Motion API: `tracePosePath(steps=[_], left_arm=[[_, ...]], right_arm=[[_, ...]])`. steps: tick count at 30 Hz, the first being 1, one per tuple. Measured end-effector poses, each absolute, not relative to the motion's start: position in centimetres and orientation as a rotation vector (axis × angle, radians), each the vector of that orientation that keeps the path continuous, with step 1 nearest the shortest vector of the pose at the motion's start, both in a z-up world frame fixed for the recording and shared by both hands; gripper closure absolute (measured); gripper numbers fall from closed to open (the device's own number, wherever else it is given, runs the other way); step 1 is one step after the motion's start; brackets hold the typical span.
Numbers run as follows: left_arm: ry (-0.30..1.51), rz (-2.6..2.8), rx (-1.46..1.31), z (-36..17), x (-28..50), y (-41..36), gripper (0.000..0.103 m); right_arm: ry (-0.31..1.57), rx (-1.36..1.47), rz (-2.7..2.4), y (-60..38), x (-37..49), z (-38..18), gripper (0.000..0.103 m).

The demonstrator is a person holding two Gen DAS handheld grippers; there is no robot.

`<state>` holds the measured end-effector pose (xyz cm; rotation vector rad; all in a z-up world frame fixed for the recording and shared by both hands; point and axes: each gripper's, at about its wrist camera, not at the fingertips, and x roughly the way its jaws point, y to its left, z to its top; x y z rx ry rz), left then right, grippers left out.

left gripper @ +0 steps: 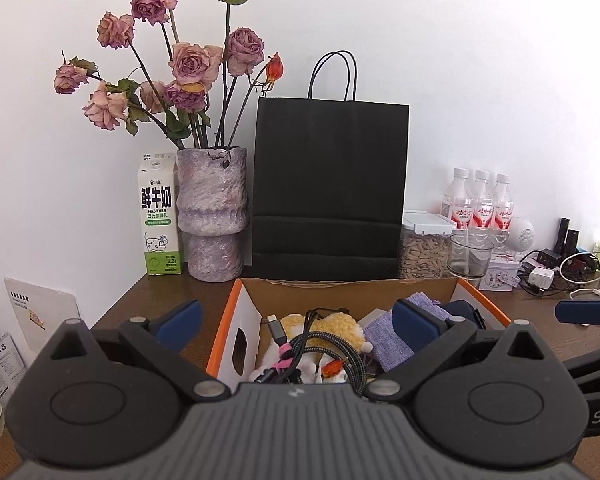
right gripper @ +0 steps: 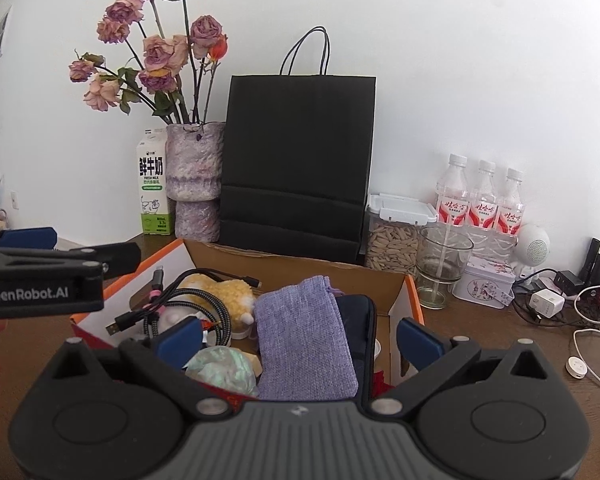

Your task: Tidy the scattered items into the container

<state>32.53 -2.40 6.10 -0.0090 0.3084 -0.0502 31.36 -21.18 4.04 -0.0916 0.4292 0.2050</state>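
An open cardboard box with orange edges (left gripper: 232, 312) (right gripper: 414, 300) sits on the brown table. Inside lie braided black cables (left gripper: 320, 344) (right gripper: 188, 304), a yellow plush toy (left gripper: 332, 326) (right gripper: 224, 290), a purple cloth pouch (left gripper: 388, 340) (right gripper: 304, 340), a dark case (right gripper: 360, 320) and a pale green crumpled item (right gripper: 220, 372). My left gripper (left gripper: 296, 322) is open and empty, above the box's near left part. My right gripper (right gripper: 300, 340) is open and empty, above the box's near side. The left gripper also shows in the right wrist view (right gripper: 40, 268).
Behind the box stand a black paper bag (left gripper: 328, 188), a vase of dried roses (left gripper: 212, 216), a milk carton (left gripper: 158, 216), a seed jar (right gripper: 396, 240), a glass (right gripper: 440, 264), three water bottles (right gripper: 484, 200) and a tin (right gripper: 484, 282). Chargers and white cables (right gripper: 572, 308) lie right.
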Motion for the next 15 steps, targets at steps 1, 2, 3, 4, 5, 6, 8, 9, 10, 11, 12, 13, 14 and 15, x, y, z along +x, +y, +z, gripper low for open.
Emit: tracePosePath(steps=[1, 2, 3, 4, 5, 6, 8, 9, 10, 11, 12, 13, 14, 15], left_arm=[[0.313, -0.052, -0.014, 6.2, 31.8, -2.3, 0.000], [0.316, -0.057, -0.022, 6.2, 31.1, -2.3, 0.000], [0.320, -0.065, -0.033, 6.2, 30.4, -2.2, 0.000], [0.326, -0.071, -0.039, 6.2, 29.7, -2.1, 0.000], [0.333, -0.073, -0.039, 6.1, 29.0, -2.1, 0.000], [0.337, -0.076, -0.035, 6.0, 28.3, -2.1, 0.000], [0.338, -0.087, -0.010, 5.8, 26.7, -2.3, 0.000], [0.342, -0.087, 0.000, 5.6, 25.9, -2.4, 0.000], [0.346, -0.087, 0.005, 5.4, 25.2, -2.4, 0.000], [0.350, -0.090, 0.005, 5.2, 24.4, -2.4, 0.000], [0.355, -0.092, 0.002, 5.0, 23.7, -2.3, 0.000], [0.362, -0.095, -0.001, 4.8, 22.9, -2.3, 0.000], [0.367, -0.096, -0.004, 4.6, 22.3, -2.3, 0.000], [0.371, -0.094, -0.007, 4.4, 21.6, -2.3, 0.000]], right_arm=[[0.426, -0.087, 0.203, -21.2, 30.6, 4.1, 0.000], [0.424, -0.083, 0.202, -21.3, 29.8, 4.1, 0.000], [0.424, -0.079, 0.202, -21.4, 28.9, 4.1, 0.000], [0.425, -0.076, 0.203, -21.5, 28.0, 4.0, 0.000], [0.427, -0.074, 0.204, -21.6, 27.2, 4.0, 0.000], [0.430, -0.072, 0.209, -21.8, 26.3, 3.9, 0.000], [0.434, -0.067, 0.218, -22.2, 24.6, 3.6, 0.000], [0.439, -0.064, 0.218, -22.4, 23.8, 3.4, 0.000], [0.443, -0.064, 0.218, -22.6, 23.0, 3.2, 0.000], [0.446, -0.065, 0.217, -22.8, 22.1, 3.0, 0.000], [0.451, -0.066, 0.216, -23.0, 21.2, 2.8, 0.000], [0.455, -0.065, 0.216, -23.1, 20.5, 2.6, 0.000], [0.459, -0.064, 0.217, -23.3, 19.7, 2.5, 0.000], [0.463, -0.061, 0.217, -23.4, 19.0, 2.3, 0.000]])
